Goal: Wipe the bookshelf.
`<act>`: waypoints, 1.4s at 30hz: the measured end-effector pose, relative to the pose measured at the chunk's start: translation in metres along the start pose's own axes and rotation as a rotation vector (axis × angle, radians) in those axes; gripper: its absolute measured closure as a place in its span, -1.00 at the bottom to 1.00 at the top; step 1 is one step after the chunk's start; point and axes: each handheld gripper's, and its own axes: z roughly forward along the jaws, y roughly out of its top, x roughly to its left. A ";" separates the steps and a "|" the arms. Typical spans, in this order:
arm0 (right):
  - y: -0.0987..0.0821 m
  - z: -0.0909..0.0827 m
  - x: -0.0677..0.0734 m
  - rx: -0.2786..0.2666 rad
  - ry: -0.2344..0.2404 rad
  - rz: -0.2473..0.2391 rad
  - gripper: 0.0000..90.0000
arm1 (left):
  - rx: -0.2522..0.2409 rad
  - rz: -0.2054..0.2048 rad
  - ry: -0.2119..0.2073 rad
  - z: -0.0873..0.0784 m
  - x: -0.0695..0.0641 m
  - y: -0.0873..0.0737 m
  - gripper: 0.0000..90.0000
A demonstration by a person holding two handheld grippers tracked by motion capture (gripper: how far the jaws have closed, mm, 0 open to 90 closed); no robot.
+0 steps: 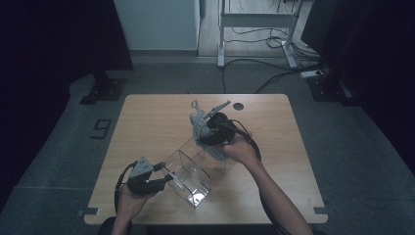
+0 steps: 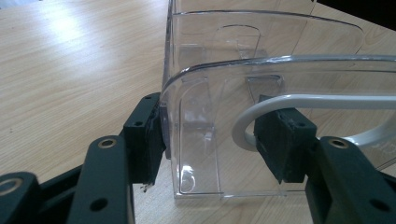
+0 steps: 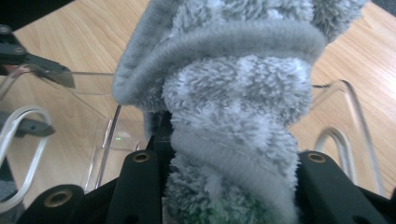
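High view: a clear plastic bin (image 1: 188, 174) sits on the wooden table (image 1: 147, 122), toward its near edge. At the bin's near-left corner the left gripper (image 1: 166, 178) grips the end wall — one pad outside, the other inside beside a white handle (image 2: 299, 100). Farther back, just above the bin's far end, the right gripper (image 1: 201, 128) is clamped on a bunched grey fluffy cloth (image 3: 224, 93) — its jaws pressed into the pile on both sides.
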 end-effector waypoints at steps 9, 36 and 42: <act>0.009 0.035 0.005 0.064 -0.038 -0.016 0.29 | 0.000 0.001 -0.002 0.000 0.000 0.000 -0.02; -0.024 0.019 0.007 0.073 -0.036 -0.031 0.28 | 0.010 -0.008 0.021 0.001 -0.003 0.001 -0.01; -0.044 0.007 0.006 0.052 -0.022 -0.017 0.28 | 0.011 -0.007 0.020 0.001 -0.002 0.001 -0.01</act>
